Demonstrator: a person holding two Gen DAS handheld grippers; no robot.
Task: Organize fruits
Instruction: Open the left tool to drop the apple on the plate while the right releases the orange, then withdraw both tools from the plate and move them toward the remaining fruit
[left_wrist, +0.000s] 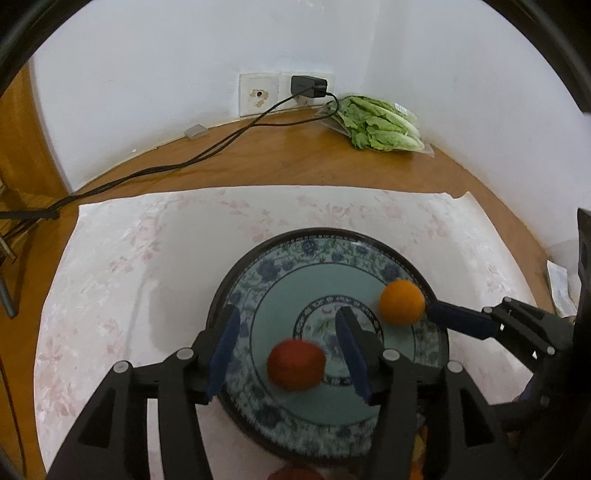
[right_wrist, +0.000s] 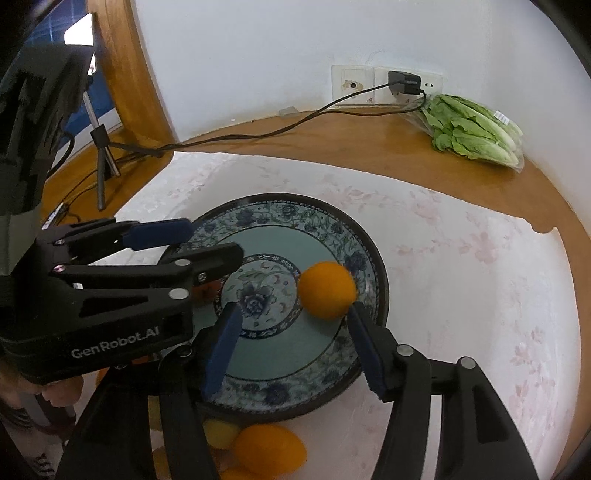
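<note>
Both fruits look blurred, so they are probably loose and rolling. The red fruit (left_wrist: 296, 364) lies in the plate (left_wrist: 325, 240) between the spread fingers of the left gripper (left_wrist: 286, 354), which is released. The orange fruit (right_wrist: 327, 290) sits toward the plate's right rim, ahead of the right gripper (right_wrist: 295, 347), also released. More fruit (right_wrist: 269, 448) waits just outside the plate's near rim. Risk: the orange could roll over the shallow rim onto the cloth (right_wrist: 480, 295).
</note>
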